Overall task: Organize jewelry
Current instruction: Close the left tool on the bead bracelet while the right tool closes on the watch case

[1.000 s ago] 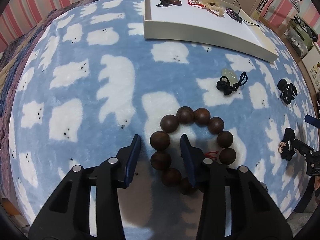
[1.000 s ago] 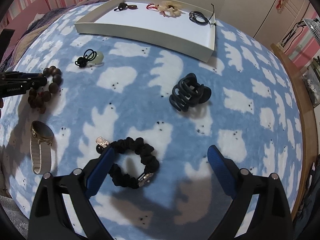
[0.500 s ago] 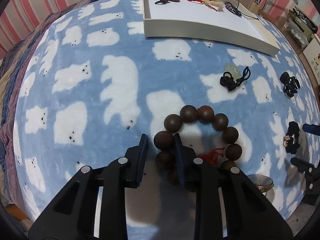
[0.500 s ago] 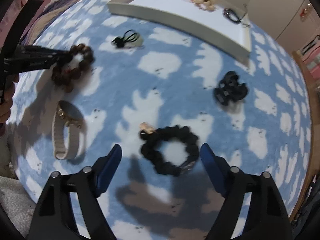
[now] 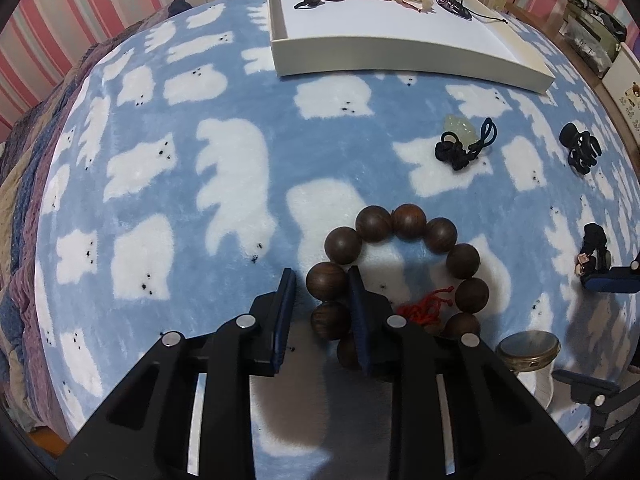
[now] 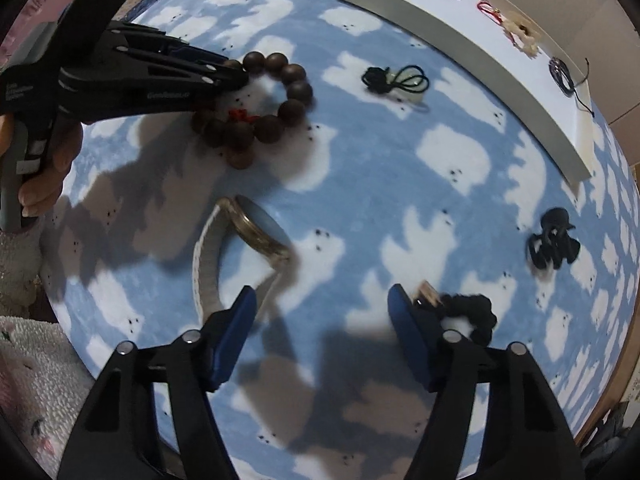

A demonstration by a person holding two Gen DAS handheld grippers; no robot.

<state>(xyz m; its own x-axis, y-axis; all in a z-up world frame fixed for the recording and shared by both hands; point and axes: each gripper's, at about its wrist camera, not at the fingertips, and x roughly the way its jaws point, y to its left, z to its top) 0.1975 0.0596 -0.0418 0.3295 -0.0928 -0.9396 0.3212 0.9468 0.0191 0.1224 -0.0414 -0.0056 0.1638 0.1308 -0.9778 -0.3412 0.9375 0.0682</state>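
Observation:
My left gripper (image 5: 322, 300) is shut on the near-left beads of a dark wooden bead bracelet (image 5: 404, 220), which hangs a little above the blue polar-bear blanket; it also shows in the right wrist view (image 6: 280, 92). My right gripper (image 6: 322, 320) is open and empty, low over the blanket between a gold watch with a beige strap (image 6: 256, 228) and a black scrunchie (image 6: 470, 312). A white tray (image 5: 400, 46) at the far side holds several small pieces along its back edge.
A black cord with a pale jade pendant (image 5: 460, 144) and a black claw clip (image 5: 580, 148) lie on the blanket in front of the tray. The watch (image 5: 528, 350) lies by the bracelet. The bed edge is near on the left.
My left gripper closed on the bracelet's beads and lifted it slightly. My right gripper swung left from over the scrunchie toward the watch.

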